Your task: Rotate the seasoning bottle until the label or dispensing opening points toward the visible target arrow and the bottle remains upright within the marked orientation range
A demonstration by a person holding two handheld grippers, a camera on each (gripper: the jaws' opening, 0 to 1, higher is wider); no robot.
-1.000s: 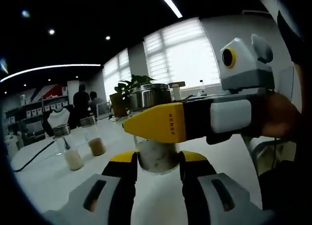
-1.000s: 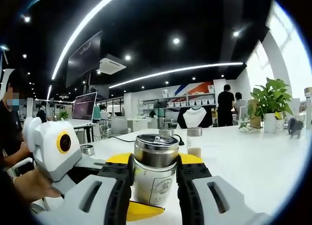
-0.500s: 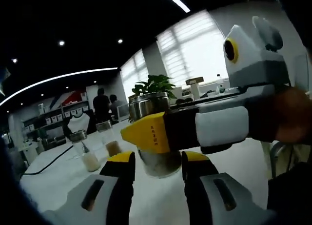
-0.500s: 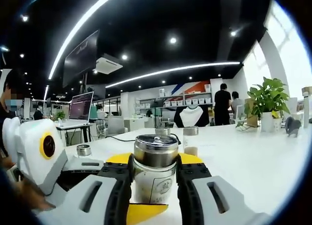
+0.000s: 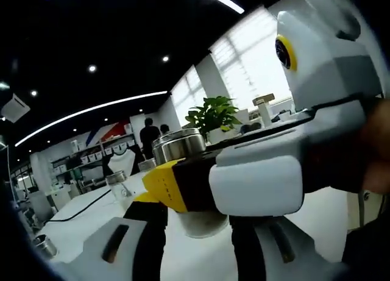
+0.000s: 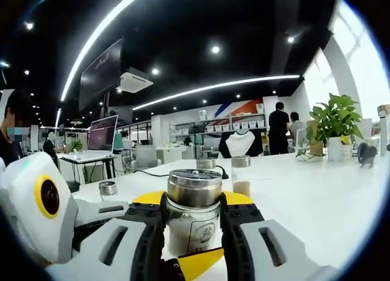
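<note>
The bottle [image 6: 194,213] stands upright on the white worktop [image 6: 317,195] — the right tool [image 6: 194,223] grips it, jaws against its glass sides. The left tool [image 5: 196,223] also flanks it, though whether it clamps I cannot tell.
</note>
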